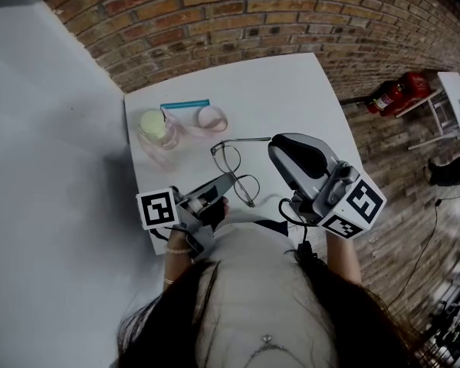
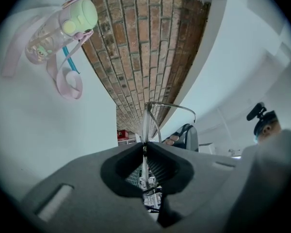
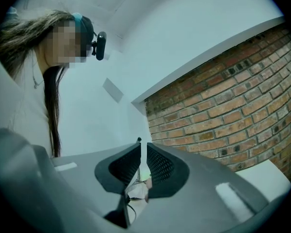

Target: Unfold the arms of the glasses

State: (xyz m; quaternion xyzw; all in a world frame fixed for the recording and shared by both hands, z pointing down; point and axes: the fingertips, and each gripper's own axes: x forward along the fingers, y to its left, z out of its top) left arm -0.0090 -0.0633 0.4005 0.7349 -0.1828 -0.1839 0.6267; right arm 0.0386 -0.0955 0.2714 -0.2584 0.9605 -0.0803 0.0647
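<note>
Thin metal-framed glasses [image 1: 238,173] hang in the air over the white table [image 1: 291,90]. My left gripper [image 1: 230,179] comes in from the lower left and is shut on the frame by the near lens. The left gripper view shows the wire rim [image 2: 146,125] pinched between its closed jaws [image 2: 145,145]. My right gripper [image 1: 274,141] is at the right, shut on the tip of one arm, which stretches out sideways from the far lens. In the right gripper view, the dark arm tip [image 3: 139,140] pokes out above the closed jaws [image 3: 141,147].
A clear bottle with a green lid [image 1: 157,129] lies at the table's back left, with a pink strap [image 1: 212,119] and a blue stick [image 1: 185,104] beside it. A brick wall [image 1: 253,14] stands behind. A red fire extinguisher [image 1: 399,92] lies on the floor to the right.
</note>
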